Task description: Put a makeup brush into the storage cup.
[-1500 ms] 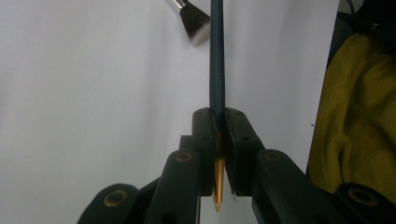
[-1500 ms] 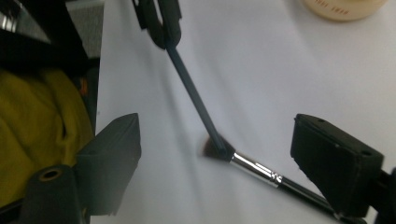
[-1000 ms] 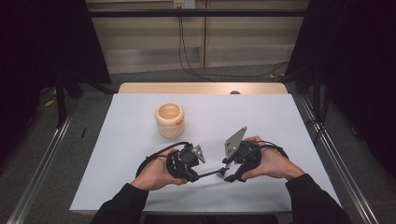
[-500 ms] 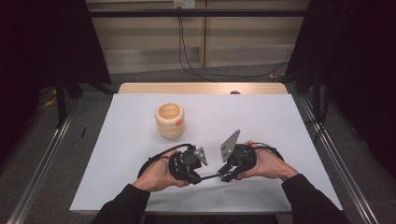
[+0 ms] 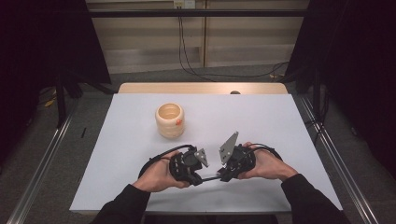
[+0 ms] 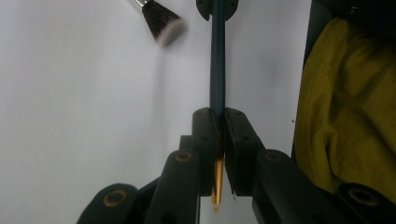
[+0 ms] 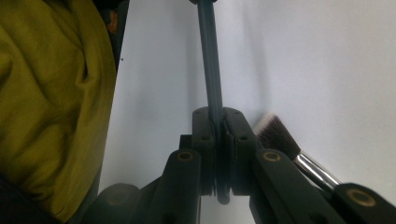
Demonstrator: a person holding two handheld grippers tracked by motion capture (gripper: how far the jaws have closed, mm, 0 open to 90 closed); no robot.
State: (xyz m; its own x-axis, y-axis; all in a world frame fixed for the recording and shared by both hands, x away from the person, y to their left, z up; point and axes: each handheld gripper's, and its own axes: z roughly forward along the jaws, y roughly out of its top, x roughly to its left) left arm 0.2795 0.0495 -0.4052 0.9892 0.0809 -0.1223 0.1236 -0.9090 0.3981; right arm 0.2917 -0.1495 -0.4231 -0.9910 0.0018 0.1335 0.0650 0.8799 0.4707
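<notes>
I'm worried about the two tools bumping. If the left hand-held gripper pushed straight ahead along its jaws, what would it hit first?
Probably the right hand-held gripper: the slim dark-blue rod clamped in the left hand-held gripper runs straight into it. Depth is unclear.

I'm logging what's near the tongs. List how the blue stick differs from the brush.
The blue stick is clamped by both the left tongs and the right tongs; the brush seems to lie loose on the white table. The blue stick is slim with a gold pointed end; the brush has a silver ferrule and a dark, pale-tipped tuft. Both are close to the right tongs.
</notes>
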